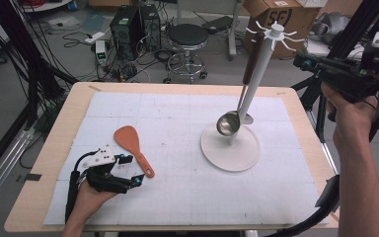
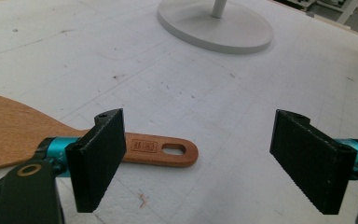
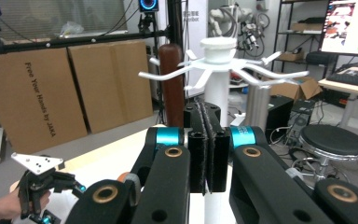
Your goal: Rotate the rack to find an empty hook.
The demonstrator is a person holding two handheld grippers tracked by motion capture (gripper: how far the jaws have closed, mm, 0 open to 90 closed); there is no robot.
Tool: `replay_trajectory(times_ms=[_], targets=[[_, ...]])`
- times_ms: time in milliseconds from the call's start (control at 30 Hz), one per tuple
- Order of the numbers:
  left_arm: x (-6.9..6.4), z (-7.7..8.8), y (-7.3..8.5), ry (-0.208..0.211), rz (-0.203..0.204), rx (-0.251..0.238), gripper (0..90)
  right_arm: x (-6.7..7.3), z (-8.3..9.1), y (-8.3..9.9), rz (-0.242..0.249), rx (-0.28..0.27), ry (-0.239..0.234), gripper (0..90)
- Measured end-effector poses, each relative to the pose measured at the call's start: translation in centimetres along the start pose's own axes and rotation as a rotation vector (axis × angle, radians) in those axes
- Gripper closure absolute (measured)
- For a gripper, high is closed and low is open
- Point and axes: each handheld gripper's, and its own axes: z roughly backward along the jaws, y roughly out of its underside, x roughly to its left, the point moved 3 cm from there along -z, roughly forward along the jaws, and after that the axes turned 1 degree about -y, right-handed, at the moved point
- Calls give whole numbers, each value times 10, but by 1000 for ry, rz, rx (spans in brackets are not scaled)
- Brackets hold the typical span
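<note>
1. L gripper (image 1: 137,170): we find jaws wide apart, nothing held; flat orange-brown wooden rice paddle (image 1: 132,142) lies on white mat beside left jaw
2. R gripper (image 3: 207,149): jaws pressed together, empty, raised near white hook stand (image 3: 217,70)

Left gripper (image 1: 128,170) beside wooden spatula (image 1: 132,142); ladle (image 1: 228,122) hanging on rack (image 1: 264,59).

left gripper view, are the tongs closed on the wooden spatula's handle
No, the left tongs stand wide open, and the wooden spatula lies flat on the white mat with only one jaw in front of its handle.
</note>
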Motion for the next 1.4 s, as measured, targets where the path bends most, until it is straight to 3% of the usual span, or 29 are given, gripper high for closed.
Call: replay_trajectory(times_ms=[400, 833, 1233, 1400], targets=[[0, 1, 0, 1, -3, 1, 189, 3, -8, -6, 16, 11, -5, 896], [0, 1, 0, -2, -6, -2, 189, 21, -24, -11, 51, 30, -31, 896], [0, 2, 0, -2, -4, -2, 189, 28, -34, -9, 61, 40, -44, 894], [1, 2, 0, -5, -4, -3, 189, 31, -35, -3, 49, 36, -57, 772]])
